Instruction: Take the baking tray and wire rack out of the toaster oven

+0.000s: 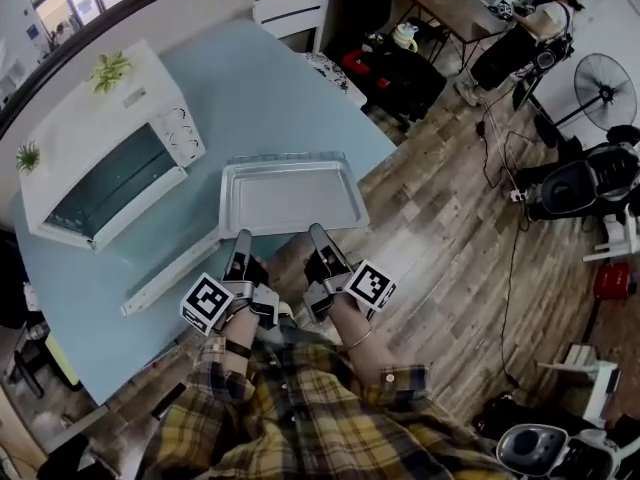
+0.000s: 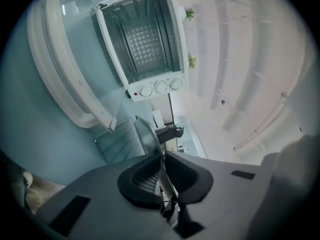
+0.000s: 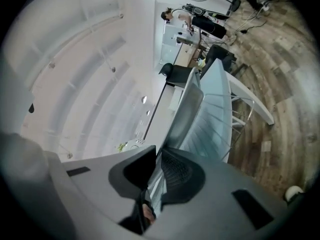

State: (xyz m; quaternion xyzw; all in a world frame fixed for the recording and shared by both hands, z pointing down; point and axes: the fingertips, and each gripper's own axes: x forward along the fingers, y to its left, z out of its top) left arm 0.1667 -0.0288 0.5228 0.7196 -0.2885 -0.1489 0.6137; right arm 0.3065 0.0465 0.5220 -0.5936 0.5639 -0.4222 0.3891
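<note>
The silver baking tray (image 1: 290, 196) is held level over the near edge of the blue table (image 1: 260, 88). My left gripper (image 1: 242, 240) is shut on the left part of its near rim. My right gripper (image 1: 318, 233) is shut on the right part of that rim. The left gripper view shows the tray's rim (image 2: 150, 139) pinched between the pads of my left gripper (image 2: 161, 171). The right gripper view shows the tray (image 3: 200, 114) clamped in my right gripper (image 3: 157, 176). The white toaster oven (image 1: 100, 148) stands left of the tray with its door (image 1: 170, 273) dropped open. A grid shows inside its cavity (image 2: 145, 44).
Two small plants (image 1: 110, 68) sit on the oven top. A white chair (image 1: 295, 8) stands at the table's far side. To the right is wood floor with a person at a desk (image 1: 545, 18), a fan (image 1: 605, 83) and dark bags (image 1: 400, 68).
</note>
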